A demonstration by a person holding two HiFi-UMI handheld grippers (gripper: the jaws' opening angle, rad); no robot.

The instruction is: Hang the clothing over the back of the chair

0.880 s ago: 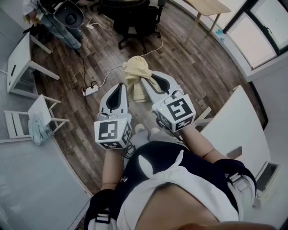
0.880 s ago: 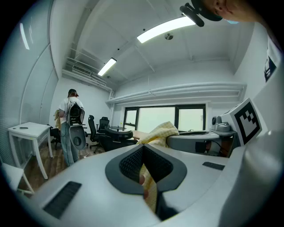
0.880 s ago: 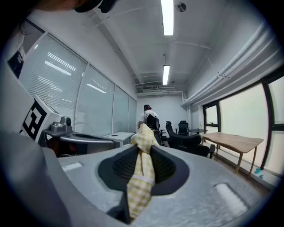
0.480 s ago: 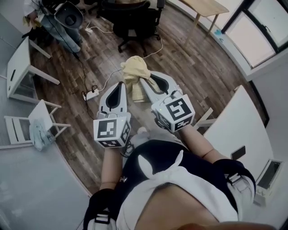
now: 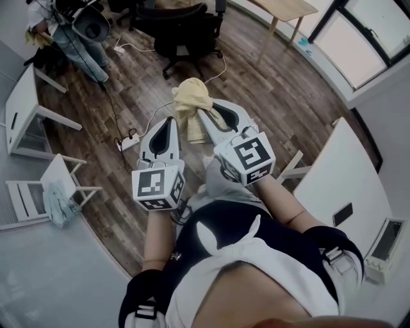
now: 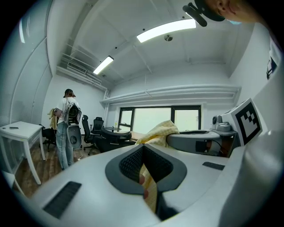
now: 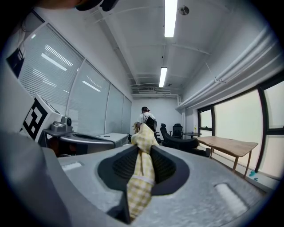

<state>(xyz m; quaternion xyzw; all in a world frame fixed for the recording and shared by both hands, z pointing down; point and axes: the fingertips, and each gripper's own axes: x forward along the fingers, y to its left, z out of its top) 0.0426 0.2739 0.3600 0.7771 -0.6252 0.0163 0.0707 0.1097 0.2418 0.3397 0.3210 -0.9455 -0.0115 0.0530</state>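
The yellow checked clothing (image 5: 192,101) is bunched at the tips of my right gripper (image 5: 206,118), which is shut on it; a fold stands up between the pads (image 7: 143,146). A strip of it hangs down between the two grippers. My left gripper (image 5: 170,123) is held alongside, its jaws nearly together, with a band of the same clothing (image 6: 150,188) in the narrow slit. Both grippers are held out level above the wooden floor. A white chair (image 5: 38,191) stands far left with a pale blue cloth (image 5: 59,206) on it.
A black office chair (image 5: 186,35) stands ahead, a person (image 5: 70,29) beyond it at the upper left. White tables stand at the left (image 5: 19,106) and right (image 5: 346,186), a wooden table (image 5: 288,9) at the back. A power strip (image 5: 128,138) with cables lies on the floor.
Both grippers keep their hold and their pose. The room has slid a little in the head view as I step forward; a grey-clad knee has come up under the grippers.
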